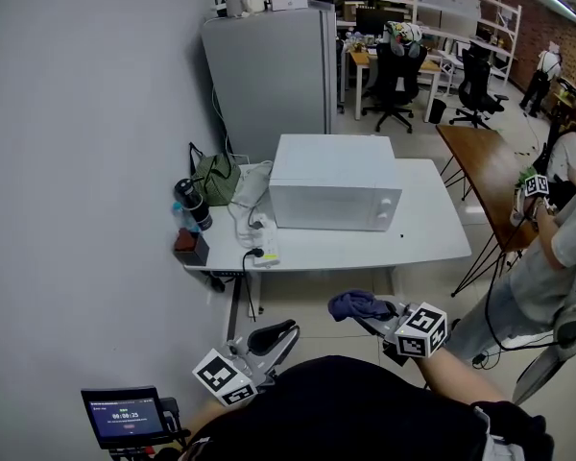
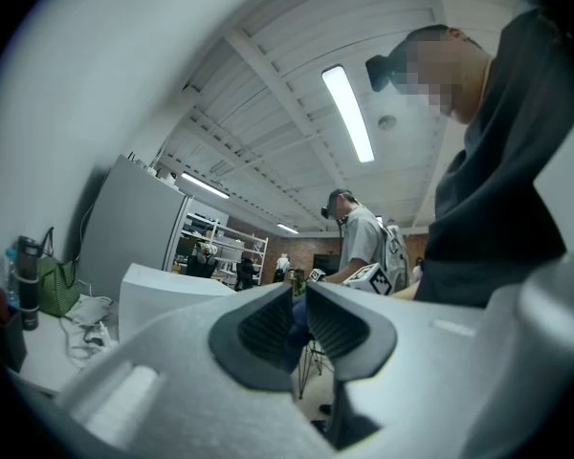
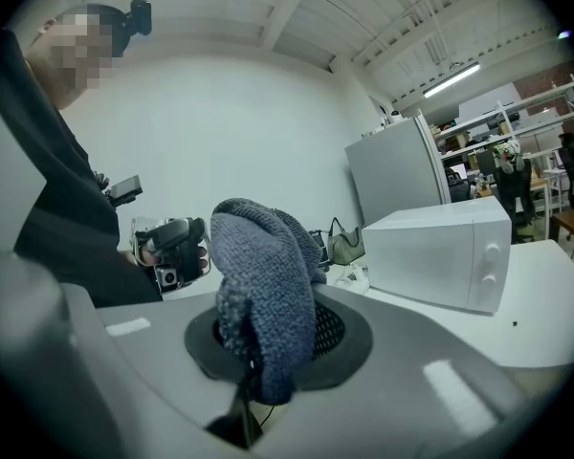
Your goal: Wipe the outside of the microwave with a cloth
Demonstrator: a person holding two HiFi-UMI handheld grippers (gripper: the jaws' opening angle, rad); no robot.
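1. My right tongs (image 3: 268, 338) are closed tight on the blue cloth (image 3: 263, 275). The cloth bunches up above the tips and hangs over them.
2. My left tongs (image 2: 299, 299) are closed but for a thin slit. They hold nothing.
3. Both tongs are up in the air on my side of the counter's (image 1: 432, 238) front edge. The cloth is well apart from the microwave (image 1: 336, 195).
4. The white microwave stands in the middle of the counter, nearer the back edge. Its door is shut, and its two knobs are at the right of its front.
5. At the counter's left end are a green bag (image 1: 214, 178) and a dark bottle (image 1: 193, 203). A white power strip (image 1: 266, 254) lies near the front left corner.
6. Another person (image 1: 547, 257) stands past the counter's right edge.
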